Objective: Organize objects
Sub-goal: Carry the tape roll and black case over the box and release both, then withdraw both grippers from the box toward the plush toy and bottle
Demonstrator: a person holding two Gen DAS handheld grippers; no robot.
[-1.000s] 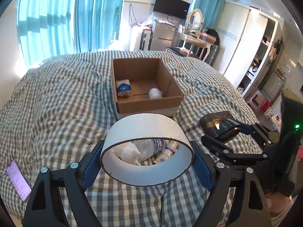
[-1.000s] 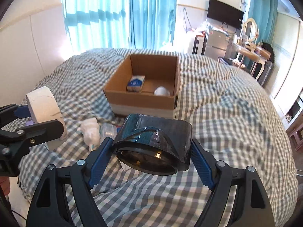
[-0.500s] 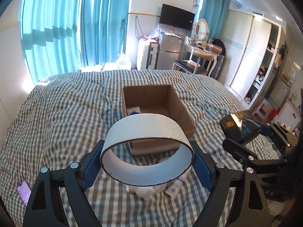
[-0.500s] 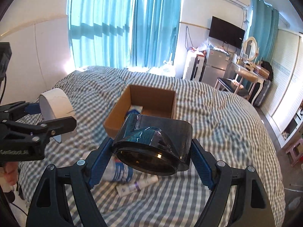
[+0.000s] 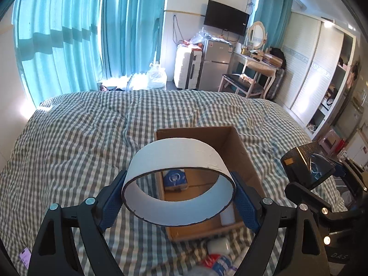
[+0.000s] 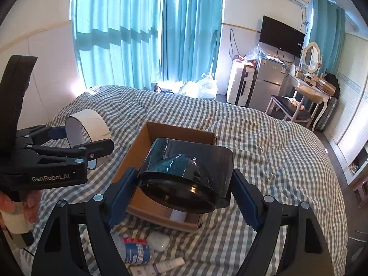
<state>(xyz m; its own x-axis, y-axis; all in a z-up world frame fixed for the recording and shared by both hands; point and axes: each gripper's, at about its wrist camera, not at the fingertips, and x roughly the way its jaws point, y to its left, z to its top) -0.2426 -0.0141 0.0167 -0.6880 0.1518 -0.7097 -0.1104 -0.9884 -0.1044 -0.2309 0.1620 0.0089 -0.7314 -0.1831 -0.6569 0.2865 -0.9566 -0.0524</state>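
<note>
A big checked bed [image 5: 76,138] holds a brown cardboard box [image 5: 239,147]. Over the box, the right gripper [image 6: 184,184] squeezes a shiny black tape roll [image 6: 195,158] by its sides. The left gripper [image 5: 179,197] squeezes a white tape ring [image 5: 177,154] the same way. Both look light and stiff, though the black one may slip. A little blue packet [image 5: 173,179] sits inside the box.

Right gripper [image 6: 185,197] clamps a black tape roll [image 6: 187,179] above the cardboard box [image 6: 147,138] on the checked bed [image 6: 264,142]. Left of the box, left gripper [image 6: 89,138] grips a white tape roll [image 6: 86,126]. Bottle [image 6: 135,250], white case [image 6: 158,241], tube [image 6: 158,265] lie in front of the box.
</note>
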